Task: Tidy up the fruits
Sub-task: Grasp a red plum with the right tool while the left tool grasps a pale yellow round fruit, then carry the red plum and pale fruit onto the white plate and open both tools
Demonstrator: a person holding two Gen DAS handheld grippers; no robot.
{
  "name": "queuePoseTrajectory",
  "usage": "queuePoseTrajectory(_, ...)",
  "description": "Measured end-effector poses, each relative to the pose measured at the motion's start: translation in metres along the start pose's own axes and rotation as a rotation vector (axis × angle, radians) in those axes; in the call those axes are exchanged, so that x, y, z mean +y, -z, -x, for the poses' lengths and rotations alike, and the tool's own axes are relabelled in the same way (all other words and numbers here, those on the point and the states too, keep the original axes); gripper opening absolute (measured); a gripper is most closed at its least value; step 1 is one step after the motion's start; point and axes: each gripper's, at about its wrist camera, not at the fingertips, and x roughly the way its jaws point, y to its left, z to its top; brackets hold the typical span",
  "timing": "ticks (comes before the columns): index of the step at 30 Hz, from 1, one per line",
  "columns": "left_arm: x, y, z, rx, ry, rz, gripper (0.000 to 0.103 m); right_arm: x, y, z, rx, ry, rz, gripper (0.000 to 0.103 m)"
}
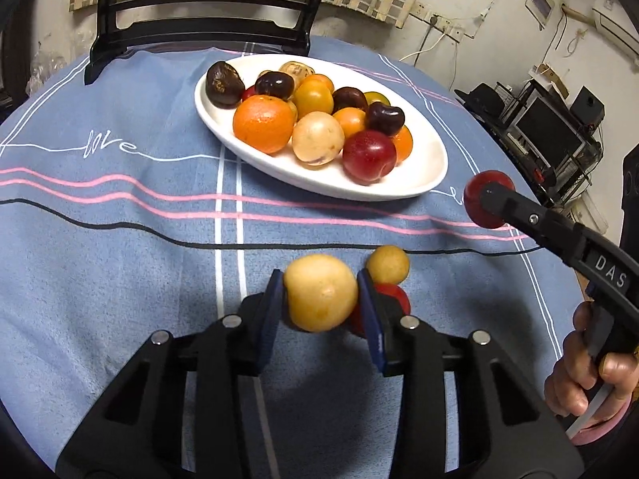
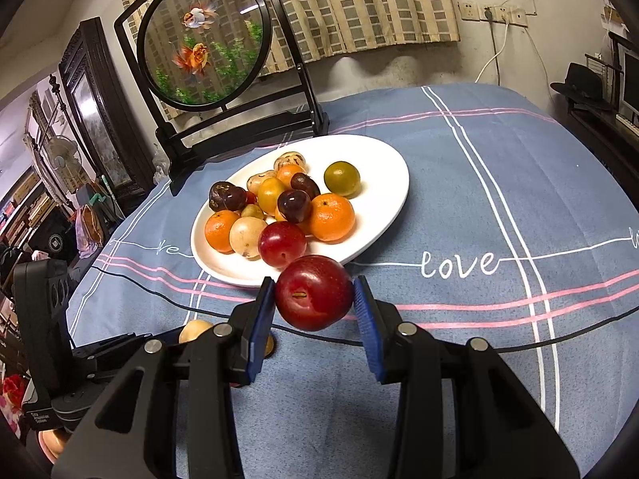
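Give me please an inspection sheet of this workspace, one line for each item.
Surface: blue striped tablecloth.
Job's things: white plate heaped with fruit; small yellow fruit and red fruit loose on the cloth.
Clutter: round fish picture on a black stand.
Grippers: left gripper shut on a yellow fruit; right gripper shut on a red plum.
Cables: white cable from the wall sockets.
Surroundings: checked curtain, black hat.

Both wrist cameras look forward and down, from close above the tablecloth [image 1: 120,239], toward the white plate [image 1: 423,175] [image 2: 383,183]; the left one stands farther from it.
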Motion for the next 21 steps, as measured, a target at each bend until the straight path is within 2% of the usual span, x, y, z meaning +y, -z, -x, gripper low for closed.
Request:
queuePoseTrajectory(6, -0.003, 0.003, 0.005, -0.018, -0.026, -0.015, 0.037, 0.000, 0.000, 0.000, -0.002, -0.001, -0.001, 0.040)
queuePoseTrajectory(10, -0.005, 0.005, 0.013, -0.057, -0.071, -0.041, 0.037, 0.000, 0.001, 0.000, -0.002, -0.005, 0.002, 0.040)
queuePoseTrajectory(15, -0.002, 0.007, 0.027, -0.100, -0.086, -0.043, 0.037, 0.000, 0.002, 0.000, 0.001, -0.014, 0.007, 0.040)
queuePoseTrajectory(17, -0.003, 0.007, 0.035, -0.117, -0.080, -0.054, 0.037, 0.002, 0.002, 0.002, -0.004, -0.023, 0.014, 0.041)
queuePoseTrajectory(21, -0.004, -0.005, 0.050, -0.134, -0.019, -0.081, 0.037, 0.004, -0.001, 0.006, -0.028, -0.076, 0.022, 0.041)
